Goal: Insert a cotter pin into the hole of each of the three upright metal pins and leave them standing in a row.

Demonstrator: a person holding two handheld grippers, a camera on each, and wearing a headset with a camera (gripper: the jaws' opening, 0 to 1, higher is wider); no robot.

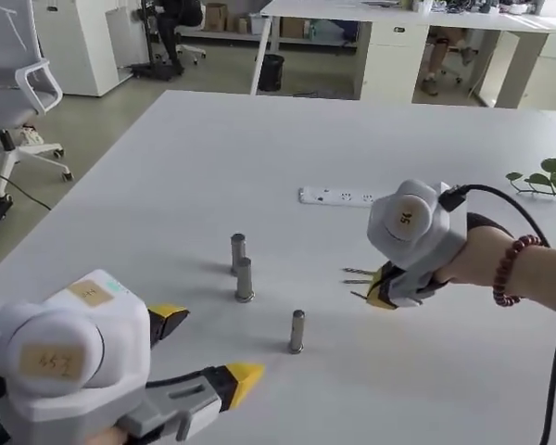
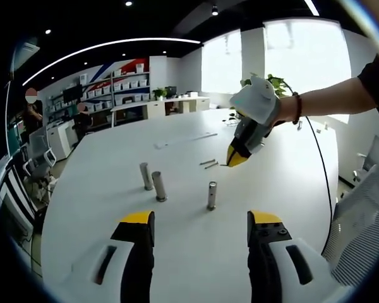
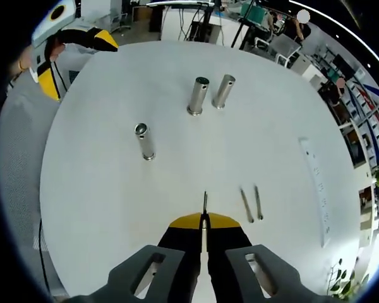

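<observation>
While your right gripper point(image 3: 204, 222) pinches a thin wire cotter pin point(image 3: 204, 203) between closed yellow-tipped jaws, your left gripper point(image 2: 202, 227) hangs at the near side of the white table point(image 1: 167, 167), jaws spread wide and empty. The right gripper view clearly shows two spare cotter pins point(image 3: 251, 204) lying side by side on the tabletop just beside the jaws; the head view gives them as faint slivers. Three smooth grey metal pins point(image 1: 245, 280) stand upright on flared bases, two close together and the third pin point(image 1: 297, 331) apart. From above, the right gripper view shows dark recesses in their tops. A flat white power strip point(image 1: 338, 197) lies beyond.
</observation>
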